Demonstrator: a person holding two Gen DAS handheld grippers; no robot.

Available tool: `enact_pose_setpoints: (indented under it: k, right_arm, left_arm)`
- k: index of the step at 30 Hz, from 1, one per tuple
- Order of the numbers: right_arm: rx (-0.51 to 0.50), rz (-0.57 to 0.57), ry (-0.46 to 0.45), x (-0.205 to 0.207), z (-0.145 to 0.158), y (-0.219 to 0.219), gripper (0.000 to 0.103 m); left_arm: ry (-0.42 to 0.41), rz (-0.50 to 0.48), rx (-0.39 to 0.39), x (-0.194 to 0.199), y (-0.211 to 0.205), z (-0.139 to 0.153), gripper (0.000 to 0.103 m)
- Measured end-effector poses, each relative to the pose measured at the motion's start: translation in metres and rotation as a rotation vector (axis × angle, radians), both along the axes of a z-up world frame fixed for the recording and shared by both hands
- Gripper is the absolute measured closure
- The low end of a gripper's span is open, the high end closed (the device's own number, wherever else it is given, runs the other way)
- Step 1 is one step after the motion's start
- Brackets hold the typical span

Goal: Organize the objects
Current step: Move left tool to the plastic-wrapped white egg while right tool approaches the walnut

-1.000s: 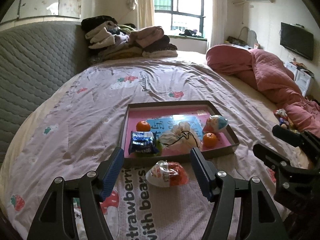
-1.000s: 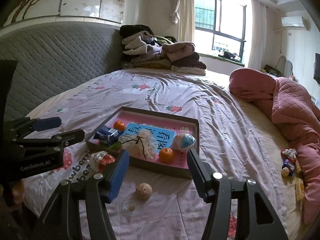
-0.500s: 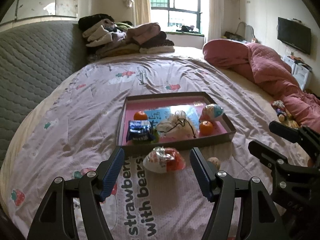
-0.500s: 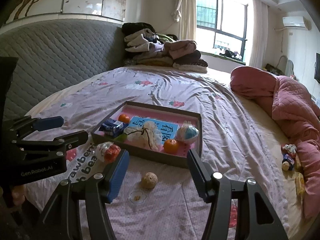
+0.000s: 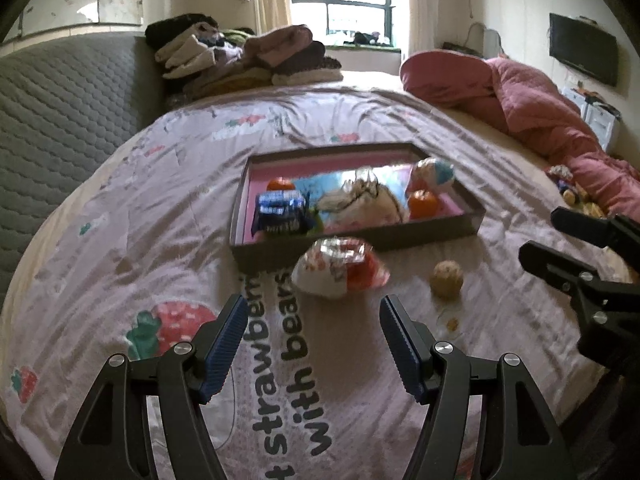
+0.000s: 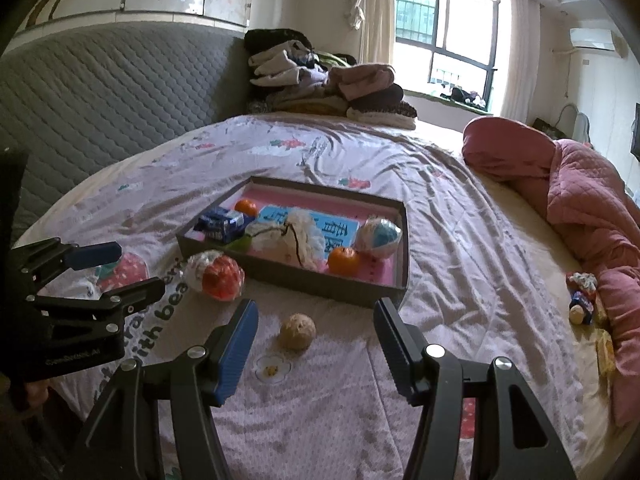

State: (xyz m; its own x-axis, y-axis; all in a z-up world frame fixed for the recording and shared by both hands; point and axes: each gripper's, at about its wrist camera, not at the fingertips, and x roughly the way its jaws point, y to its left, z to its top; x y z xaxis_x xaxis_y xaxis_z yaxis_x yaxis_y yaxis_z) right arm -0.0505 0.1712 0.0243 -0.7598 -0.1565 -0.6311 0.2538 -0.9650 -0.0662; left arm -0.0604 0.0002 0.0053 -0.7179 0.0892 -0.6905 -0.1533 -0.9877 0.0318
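Black tongs with blue ribbed pads fill the bottom of both views: the left gripper (image 5: 312, 336) and the right gripper (image 6: 314, 340) each stand released, jaws spread wide with nothing between them. Just beyond the left one, in the middle of its view, lies a crinkly clear packet (image 5: 340, 272) in white and orange-red, on the printed bedsheet (image 5: 120, 240) and just in front of the near wall of the tray (image 5: 360, 240); whether it touches that wall cannot be told. Right of it in that frame, and centred between the right gripper's fingers in the other view, sits a small tan ball (image 6: 297, 331), apart from the tray. These two look like the loose items left to gather, and each gripper seems lined up on one of them, though neither has been gripped yet. Further back, the tray with its pink floor already holds a blue snack pack (image 5: 282, 212), two oranges (image 6: 344, 261), a white drawstring pouch (image 6: 298, 238) and a blue-and-white wrapped item (image 6: 380, 236), so much of the sorting appears done. At the right edge of the right view a few small toys (image 6: 582, 300) lie by the pink quilt (image 6: 580, 208); whether they belong to the job is unclear. Folded clothes (image 6: 320, 80) pile up at the top, near the window.
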Motion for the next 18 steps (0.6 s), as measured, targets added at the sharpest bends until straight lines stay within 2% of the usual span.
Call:
enact_pose_setpoints:
  k: [18]
  right_arm:
    - [0.009,0.003,-0.053,-0.014,-0.029,-0.003,0.043]
  left_arm:
    - [-0.039,0.015,0.005,-0.03,-0.011,-0.036,0.033]
